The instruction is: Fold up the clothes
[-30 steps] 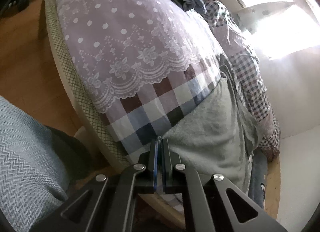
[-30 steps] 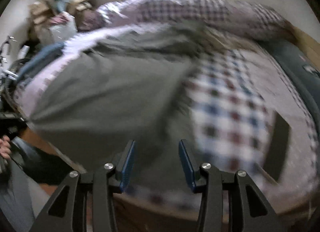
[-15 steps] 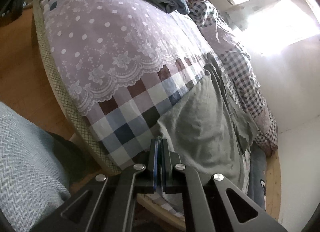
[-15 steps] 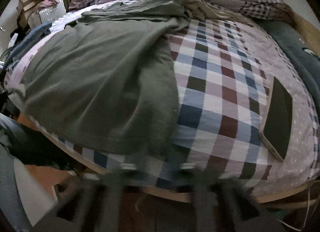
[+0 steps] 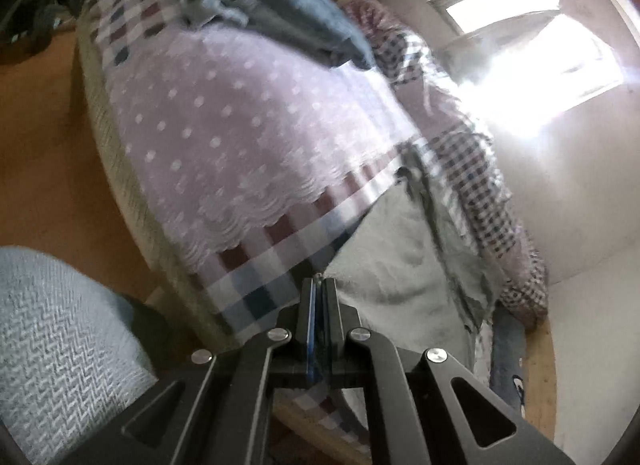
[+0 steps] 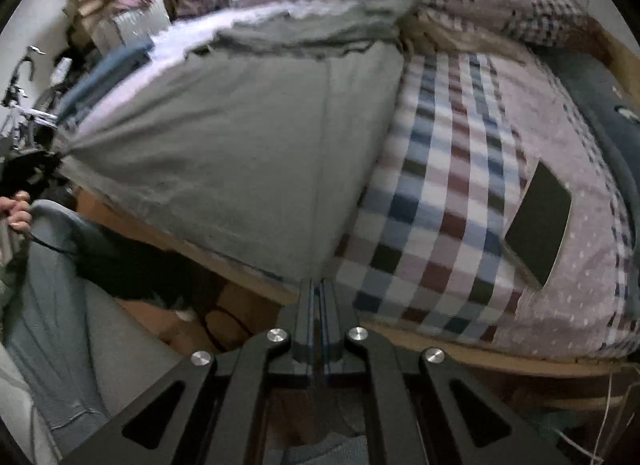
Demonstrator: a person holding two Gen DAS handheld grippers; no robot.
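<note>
While both hand-held grippers, left and right, are pinching near hem corners, the grey T-shirt is stretching flat across the bed.

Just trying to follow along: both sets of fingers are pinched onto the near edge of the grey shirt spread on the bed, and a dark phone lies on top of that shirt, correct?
Not quite. The dark phone lies on the checked and dotted bedcover, to the right of the grey shirt and apart from it, as the right wrist view shows. The rest holds: the left gripper and right gripper each pinch its near edge.
</note>
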